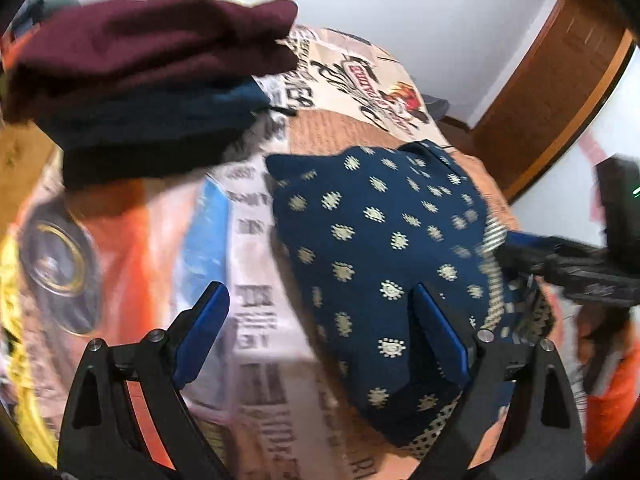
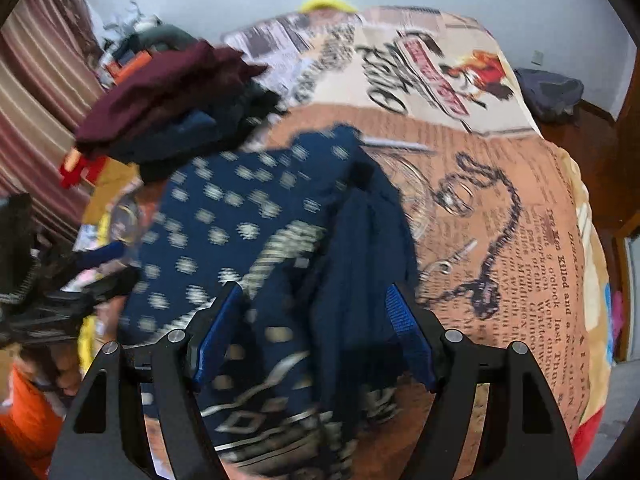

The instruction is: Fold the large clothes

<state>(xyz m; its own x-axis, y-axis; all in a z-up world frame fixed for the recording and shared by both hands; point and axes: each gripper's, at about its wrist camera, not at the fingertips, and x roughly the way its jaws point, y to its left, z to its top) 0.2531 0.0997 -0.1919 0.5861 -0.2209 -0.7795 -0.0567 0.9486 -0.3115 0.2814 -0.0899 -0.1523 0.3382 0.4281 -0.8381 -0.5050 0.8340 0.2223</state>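
So the left gripper [image 1: 320,312] has its blue fingers spread wide with nothing between them, and the navy cotton garment with cream dot motifs [image 1: 384,256] sits just ahead-right of it on the newspaper-print bedsheet [image 1: 256,296]. A folded maroon-topped clothes stack [image 1: 152,80] lies further ahead-left. The right gripper [image 2: 316,312] is spread too, with that garment bunched between its fingers.

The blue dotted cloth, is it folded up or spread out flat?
Partly folded. The blue dotted cloth sits bunched in a compact heap on the printed bedsheet, layers overlapping, not neatly finished.

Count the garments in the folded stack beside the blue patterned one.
3 visible: maroon garment on top, blue garment beneath it, black garment at the bottom. Blur may hide others.
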